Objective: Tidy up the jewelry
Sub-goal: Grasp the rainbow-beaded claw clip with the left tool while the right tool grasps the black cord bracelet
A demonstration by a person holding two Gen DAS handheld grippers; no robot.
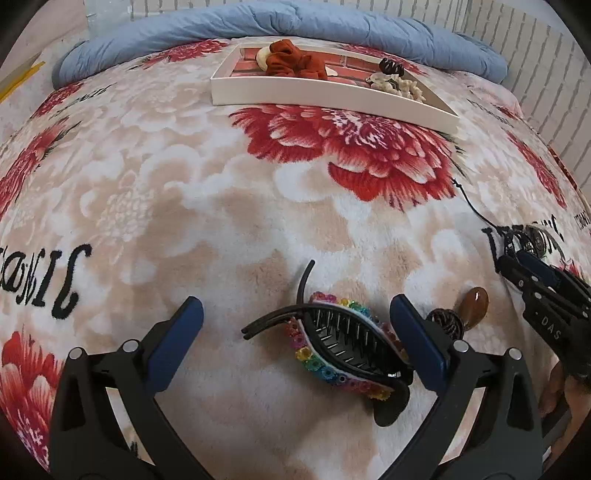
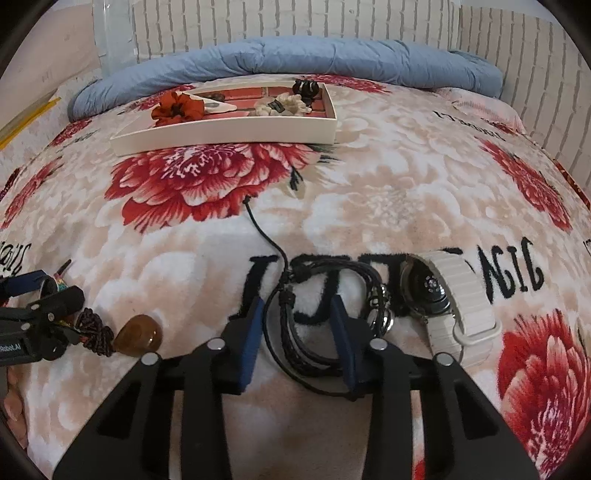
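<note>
My left gripper (image 1: 295,321) is open, its fingers on either side of a black hair clip with rainbow beads (image 1: 343,347) lying on the floral blanket. My right gripper (image 2: 297,325) is open around a black braided cord bracelet (image 2: 295,332) with a long loose cord. A watch with a white band (image 2: 454,306) lies just right of it. A brown oval hair tie (image 2: 138,334) lies between the two grippers. A white tray (image 2: 229,134) at the far side holds a red scrunchie (image 2: 177,105), a white scrunchie (image 2: 284,103) and a small black clip (image 2: 304,86).
A floral fleece blanket (image 1: 184,192) covers the bed. A rolled blue quilt (image 1: 295,26) lies along the far edge against a white brick wall (image 2: 295,22). The wall also runs down the right side.
</note>
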